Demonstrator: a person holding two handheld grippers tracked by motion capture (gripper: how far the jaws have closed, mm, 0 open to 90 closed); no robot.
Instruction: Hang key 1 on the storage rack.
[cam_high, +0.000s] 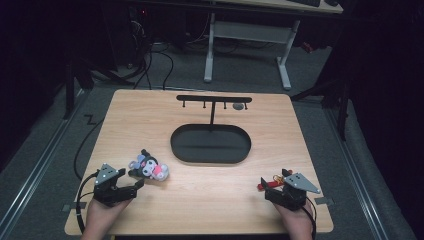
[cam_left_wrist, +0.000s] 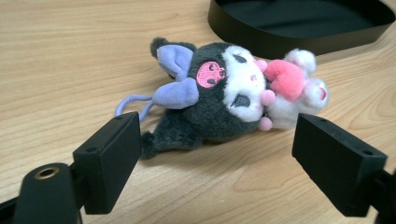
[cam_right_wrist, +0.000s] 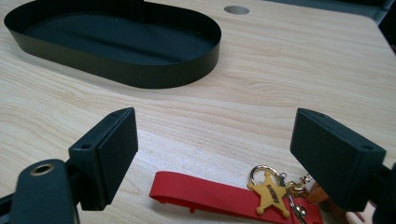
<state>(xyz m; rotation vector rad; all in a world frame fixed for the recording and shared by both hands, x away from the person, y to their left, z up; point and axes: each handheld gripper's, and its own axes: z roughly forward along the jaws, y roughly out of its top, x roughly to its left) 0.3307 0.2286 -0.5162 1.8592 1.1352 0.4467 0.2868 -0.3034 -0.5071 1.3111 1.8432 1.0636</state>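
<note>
Two grippers sit near the front edge of the light wooden worktop (cam_high: 200, 200), one w/ each hand. Left gripper (cam_high: 131, 189) is by the front left corner, jaws wide apart, nothing between them. Just past its tips lies the small soft plush toy w/ dark grey head, purple ears, white face & pink heart (cam_high: 149, 168). In the left gripper view the plush toy (cam_left_wrist: 224, 100) lies on its side on the wood, not touched by the jaws; a thin purple loop comes out of its back end. It is a bit left of the middle of the worktop, close to the front left end of the black oval metal tray (cam_high: 210, 144).

Right gripper (cam_high: 272, 192) is by the front right corner, jaws also wide apart, holding nothing. Just beside it lies the red rubber strap keyring w/ a yellow star badge (cam_high: 272, 182). In the right gripper view the keyring (cam_right_wrist: 224, 196) lies flat on the wood between & just ahead of the jaws, not pinched; a gold ring & clip sit by the star at the strap's right end.

The tray is in the middle of the worktop, empty inside. A black T-shaped hanger stand w/ small hooks (cam_high: 213, 101) rises from its back part, toward the back edge. A small grey round hole (cam_high: 239, 106) is near the back edge, behind the stand's right end.
</note>
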